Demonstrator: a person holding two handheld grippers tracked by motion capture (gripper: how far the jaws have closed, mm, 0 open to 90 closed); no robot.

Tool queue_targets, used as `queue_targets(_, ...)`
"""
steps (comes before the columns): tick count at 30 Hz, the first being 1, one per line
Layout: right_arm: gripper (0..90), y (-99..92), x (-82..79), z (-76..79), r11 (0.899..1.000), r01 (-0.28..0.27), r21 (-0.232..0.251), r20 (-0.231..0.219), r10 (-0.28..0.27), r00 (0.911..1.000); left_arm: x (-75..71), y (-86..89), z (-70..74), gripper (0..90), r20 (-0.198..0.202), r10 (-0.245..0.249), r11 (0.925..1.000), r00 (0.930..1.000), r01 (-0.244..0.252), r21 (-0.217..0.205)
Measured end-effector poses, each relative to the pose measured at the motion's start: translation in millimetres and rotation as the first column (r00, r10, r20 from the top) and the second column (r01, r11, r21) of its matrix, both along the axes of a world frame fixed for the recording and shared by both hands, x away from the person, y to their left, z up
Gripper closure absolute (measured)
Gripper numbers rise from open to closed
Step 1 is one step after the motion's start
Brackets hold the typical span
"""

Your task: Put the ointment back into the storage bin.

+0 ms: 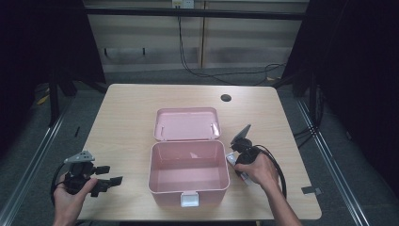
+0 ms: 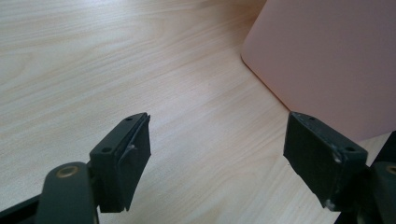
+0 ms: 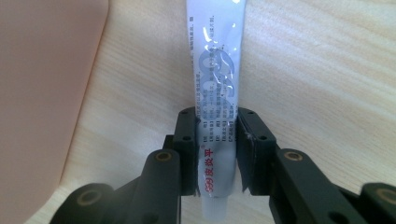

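So starting at the left edge of the table [image 1: 127,101], the left gripper [image 1: 107,181] sits low near the front corner in the person's left hand [image 1: 70,200], jaws spread wide with nothing between them. In the left gripper view you just see bare light wood between the two black pads [image 2: 133,158] and a corner of the pink box [image 2: 327,65] off to one side, well apart from the jaws. Moving to the middle, that pink box [image 1: 189,197] stands open, inside looks bare, with a white latch [image 1: 189,200] on its front wall and the lid [image 1: 187,124] folded back flat on the table behind it. Then just beside the box's right wall is the right gripper [image 1: 235,162], held in the right hand [image 1: 259,172] and pointed down at the tabletop. Its jaws are pinching a white ointment tube [image 3: 215,93] near the cap end. In the right gripper view the pads press both sides of the tube, which lies flat on the wood and runs straight away from the jaws, with blue print and some red characters on it, and the pink box wall alongside.
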State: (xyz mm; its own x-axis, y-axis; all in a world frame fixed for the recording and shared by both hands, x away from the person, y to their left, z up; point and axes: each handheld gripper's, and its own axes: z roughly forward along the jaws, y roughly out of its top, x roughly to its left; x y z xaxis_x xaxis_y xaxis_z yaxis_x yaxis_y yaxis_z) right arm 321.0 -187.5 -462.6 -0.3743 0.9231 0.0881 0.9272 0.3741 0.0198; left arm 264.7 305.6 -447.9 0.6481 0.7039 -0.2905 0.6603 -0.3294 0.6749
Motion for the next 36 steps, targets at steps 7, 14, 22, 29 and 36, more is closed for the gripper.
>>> queue_targets(7,71.5,-1.1,-2.1,4.2,0.999,-0.031,0.01,-0.004,0.031,0.9995,0.0,0.5,0.2,22.9,-0.001,-0.002,1.0,1.0,0.002,-0.001)
queue_targets(14,71.4,-7.7,-4.1,16.0,0.998,-0.051,0.027,0.006,0.051,0.9987,-0.1,0.2,0.1,22.9,0.0,-0.002,1.0,1.0,0.002,-0.002)
queue_targets(22,71.5,-17.0,-6.6,26.3,0.997,-0.07,0.027,0.005,0.07,0.9976,0.0,0.4,0.2,22.9,0.001,-0.001,1.0,1.0,0.001,-0.001)
queue_targets(29,71.5,-22.9,-8.8,30.9,0.996,-0.075,0.041,-0.003,0.075,0.9972,0.0,0.4,0.2,22.9,0.0,-0.001,1.0,1.0,0.001,-0.002)
queue_targets(36,71.5,-26.6,-10.7,38.6,0.994,-0.095,0.048,-0.013,0.095,0.9953,0.0,0.6,0.3,22.9,0.003,0.0,1.0,1.0,0.0,-0.001)
